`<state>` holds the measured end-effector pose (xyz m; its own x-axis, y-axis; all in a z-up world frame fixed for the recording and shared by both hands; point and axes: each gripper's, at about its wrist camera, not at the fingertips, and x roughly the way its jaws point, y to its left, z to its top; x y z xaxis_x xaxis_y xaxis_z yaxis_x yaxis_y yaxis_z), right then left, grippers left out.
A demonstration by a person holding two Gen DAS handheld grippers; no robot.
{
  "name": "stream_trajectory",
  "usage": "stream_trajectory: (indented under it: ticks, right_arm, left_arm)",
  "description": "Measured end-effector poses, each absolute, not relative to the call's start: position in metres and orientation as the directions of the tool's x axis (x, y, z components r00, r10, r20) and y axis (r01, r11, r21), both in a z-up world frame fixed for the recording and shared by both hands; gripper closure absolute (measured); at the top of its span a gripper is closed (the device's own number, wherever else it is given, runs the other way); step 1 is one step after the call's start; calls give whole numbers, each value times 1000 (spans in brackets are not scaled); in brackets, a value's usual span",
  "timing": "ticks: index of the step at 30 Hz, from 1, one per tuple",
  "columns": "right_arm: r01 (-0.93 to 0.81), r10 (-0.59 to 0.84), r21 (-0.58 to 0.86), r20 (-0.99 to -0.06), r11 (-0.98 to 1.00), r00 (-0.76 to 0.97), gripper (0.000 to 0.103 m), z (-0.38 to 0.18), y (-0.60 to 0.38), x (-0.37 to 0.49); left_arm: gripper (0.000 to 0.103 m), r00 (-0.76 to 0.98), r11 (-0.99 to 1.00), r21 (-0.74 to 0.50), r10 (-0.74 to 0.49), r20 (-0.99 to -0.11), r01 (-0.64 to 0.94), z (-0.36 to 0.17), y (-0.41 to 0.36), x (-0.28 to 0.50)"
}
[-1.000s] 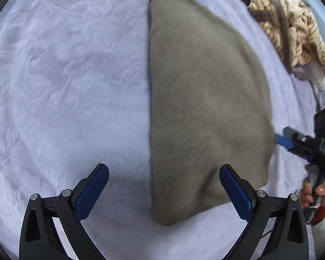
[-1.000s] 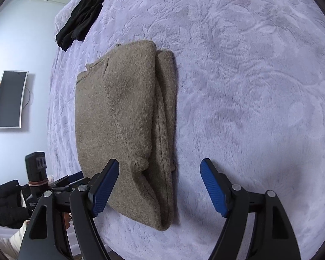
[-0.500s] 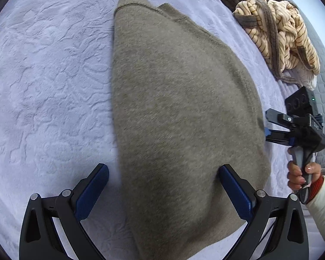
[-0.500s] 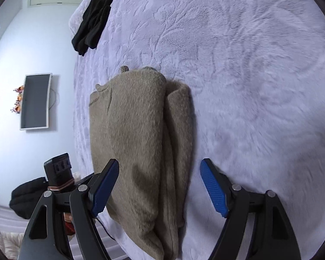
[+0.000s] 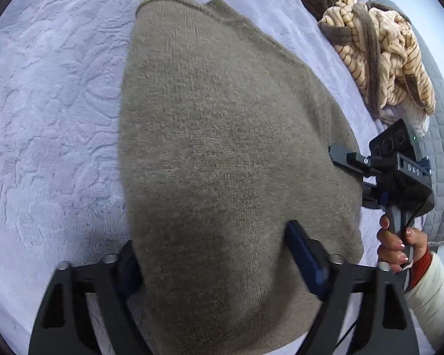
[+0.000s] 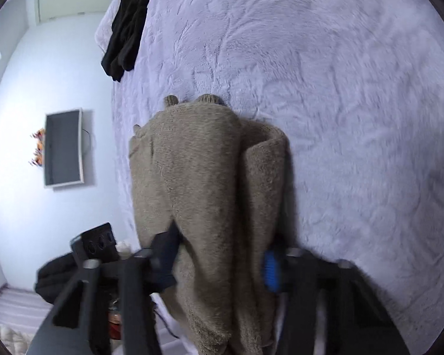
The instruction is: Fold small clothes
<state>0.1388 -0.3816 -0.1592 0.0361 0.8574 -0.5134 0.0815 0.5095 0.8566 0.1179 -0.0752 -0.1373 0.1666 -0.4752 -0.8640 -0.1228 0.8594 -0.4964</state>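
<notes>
A folded taupe knit sweater (image 5: 228,136) lies on the lavender bedspread (image 5: 53,103). My left gripper (image 5: 213,254) straddles its near end, with the fabric filling the gap between the blue-padded fingers. The jaws have narrowed but stand apart. In the right wrist view the same sweater (image 6: 207,183) runs away from me with a rolled fold along its right side. My right gripper (image 6: 219,260) has the near end between its fingers, which are closing and blurred. The right gripper also shows in the left wrist view (image 5: 393,174), at the sweater's right edge.
A crumpled striped tan garment (image 5: 381,50) lies at the far right beside a grey quilted cover (image 5: 441,159). A black garment (image 6: 130,20) lies at the bed's far left edge. A wall-mounted screen (image 6: 63,148) shows beyond the bed.
Both grippers have moved forward over the sweater's near end. Both pairs of jaws have narrowed around the fabric.
</notes>
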Motion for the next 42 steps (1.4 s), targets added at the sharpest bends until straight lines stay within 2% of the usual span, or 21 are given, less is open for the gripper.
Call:
stream_trajectory:
  ticks: [3,5,12,21,30,35,39,42]
  right_arm:
    - [43,871,874,-486,484,69,69,-141,-379,129]
    - [22,880,883,-469,468,77,69,-127,-373,124]
    - [17,901,910,-413,415,134,69,-85,-350,103]
    - [5,906,917,-395,399,153,69,-38,-316,53]
    - [57,922,928,-372,368,103,69,-56,-262,-8]
    - [84,905,906,-420,415,64,69,-86,-234,-19]
    - [118,828,824,-560,554,17,67,-117,-223,-19]
    - [158,774,770,-631,618,48,63,-123,-231,-18]
  left_arm:
    - [50,198,848,-519,-495,-846,-101,-126,-71,112]
    - [53,209,841,-534,-510,-835,-83,-118,-70,109]
    - [53,240,813,-581,-559,-794,-30,-84,-55,90]
    - [53,266,809,-586,-575,-774,42,-36,-9,43]
    - [53,232,845,-535,-521,-822,4,-34,40,-20]
    - [53,217,885,-465,-450,-866,-20,-62,64,-45]
    - [53,177,930,-359,-341,-923,-77,-92,72,-50]
    - [50,185,931,-354,-334,-924,-87,-91,77,-56]
